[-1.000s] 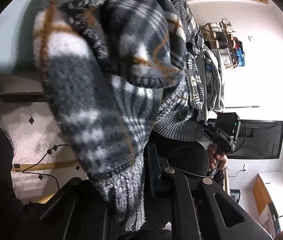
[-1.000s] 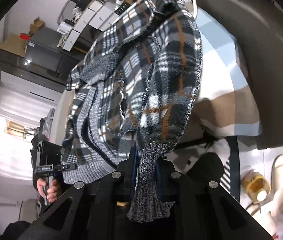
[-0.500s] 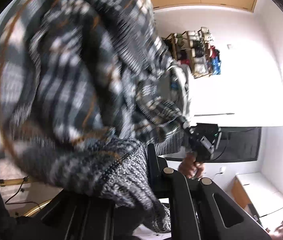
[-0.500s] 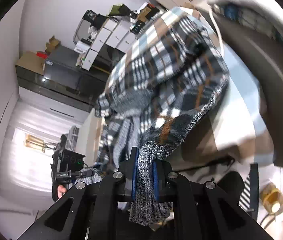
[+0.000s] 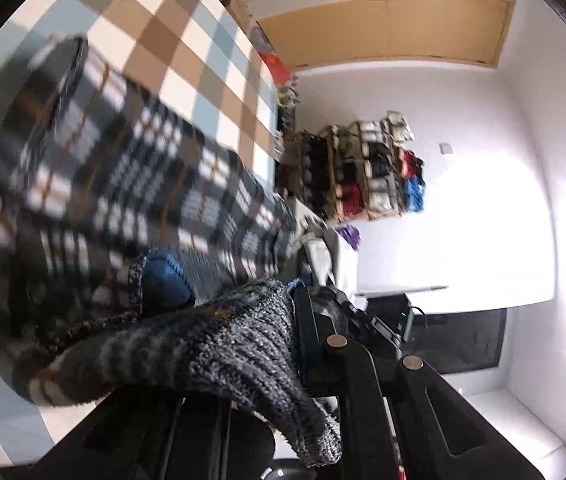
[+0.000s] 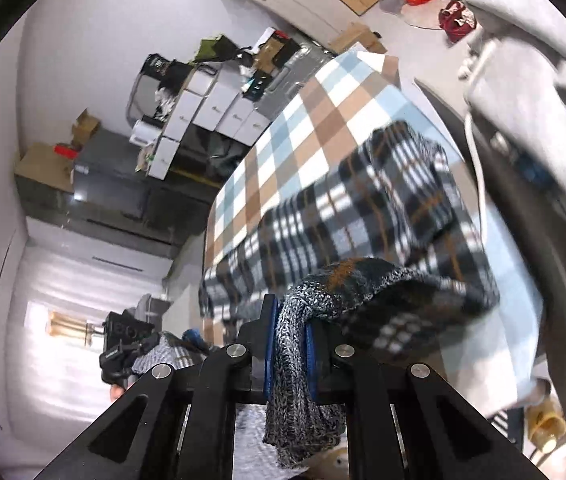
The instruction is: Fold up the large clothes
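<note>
While both grippers' fingers (image 6: 289,354) clamp the plaid garment (image 6: 355,216), it drapes a checked bedcover (image 5: 171,40); cluttered shelves (image 5: 363,168) behind

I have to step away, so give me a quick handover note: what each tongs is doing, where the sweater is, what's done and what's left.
Left tongs: shut on the grey ribbed hem of the plaid sweater.
Right tongs: shut on another stretch of the same ribbed hem.
Sweater: hem held up at both tongs, the rest stretched out over the checked cloth; one part looks doubled over at the far end.
Done: both grips look secure.
Left: lay it flat and make the folds; no finished fold is visible.
</note>
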`<state>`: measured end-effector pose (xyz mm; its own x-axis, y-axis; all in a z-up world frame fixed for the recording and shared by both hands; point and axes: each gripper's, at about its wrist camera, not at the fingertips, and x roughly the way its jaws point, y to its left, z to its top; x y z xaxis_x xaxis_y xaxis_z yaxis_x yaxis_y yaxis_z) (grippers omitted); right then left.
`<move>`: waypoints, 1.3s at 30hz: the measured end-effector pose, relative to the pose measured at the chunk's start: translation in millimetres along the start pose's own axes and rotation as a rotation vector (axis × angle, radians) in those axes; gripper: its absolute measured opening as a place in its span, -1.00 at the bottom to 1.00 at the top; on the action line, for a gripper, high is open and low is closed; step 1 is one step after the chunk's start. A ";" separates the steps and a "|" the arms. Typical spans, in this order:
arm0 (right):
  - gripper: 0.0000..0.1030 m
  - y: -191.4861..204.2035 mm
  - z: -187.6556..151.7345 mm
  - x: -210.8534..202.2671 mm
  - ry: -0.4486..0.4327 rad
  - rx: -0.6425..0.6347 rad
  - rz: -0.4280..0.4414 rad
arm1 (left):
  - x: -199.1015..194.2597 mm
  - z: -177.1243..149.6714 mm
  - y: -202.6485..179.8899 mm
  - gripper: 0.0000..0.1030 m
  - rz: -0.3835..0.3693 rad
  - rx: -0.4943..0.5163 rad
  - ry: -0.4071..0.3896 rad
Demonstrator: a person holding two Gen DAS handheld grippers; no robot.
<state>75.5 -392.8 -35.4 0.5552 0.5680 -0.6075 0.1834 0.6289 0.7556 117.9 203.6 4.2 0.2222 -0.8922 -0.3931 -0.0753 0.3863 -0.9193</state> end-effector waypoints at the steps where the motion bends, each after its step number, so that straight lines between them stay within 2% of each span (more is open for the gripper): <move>1: -0.77 0.9 5.6 2.7 0.000 0.003 -0.009 | 1.4 7.1 4.3 -0.89 0.004 -0.019 -0.008; 5: -0.77 7.1 34.8 21.4 0.012 0.004 -0.054 | 9.3 32.0 21.3 -0.89 0.003 -0.080 -0.011; 10: -0.77 3.5 57.6 44.4 0.047 0.002 -0.116 | 8.9 51.9 34.5 -0.89 0.026 -0.107 -0.020; 17: -0.81 -22.6 94.2 72.9 0.050 0.073 -0.171 | -7.8 76.0 45.9 -0.89 0.056 -0.149 -0.051; 20: -0.81 -44.4 110.6 85.5 0.060 0.155 -0.183 | -15.8 82.8 56.8 -0.89 0.064 -0.187 -0.081; 22: -0.81 -53.8 118.0 91.4 0.055 0.180 -0.207 | -19.7 88.3 67.2 -0.89 0.057 -0.231 -0.089; 26: -0.81 -56.2 123.5 92.2 0.030 0.198 -0.204 | -12.0 95.8 73.1 -0.89 0.062 -0.272 -0.039; 29: -0.77 -52.2 122.0 84.8 0.024 0.184 -0.186 | -15.4 96.1 71.5 -0.73 0.071 -0.295 -0.037; 32: -0.46 -52.1 120.9 66.2 -0.031 0.200 -0.145 | -23.5 95.9 61.8 -0.52 0.077 -0.279 -0.057; 34: 0.00 -52.6 120.5 49.4 -0.096 0.225 -0.137 | -29.0 94.3 55.5 -0.19 0.092 -0.278 -0.074; 36: 0.11 -41.8 118.5 26.6 -0.179 0.174 -0.188 | -41.9 92.3 43.7 -0.16 0.123 -0.247 -0.122; 38: 0.11 -26.0 115.0 13.9 -0.219 0.111 -0.189 | -53.1 91.7 34.3 -0.15 0.151 -0.219 -0.168; 39: 0.21 -13.4 110.9 7.3 -0.241 0.060 -0.177 | -58.8 90.0 30.4 -0.13 0.171 -0.204 -0.192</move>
<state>167.0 -456.0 -22.8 0.6854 0.3054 -0.6610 0.3381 0.6705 0.6604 190.0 288.8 1.0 0.3673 -0.7505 -0.5494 -0.3165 0.4546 -0.8325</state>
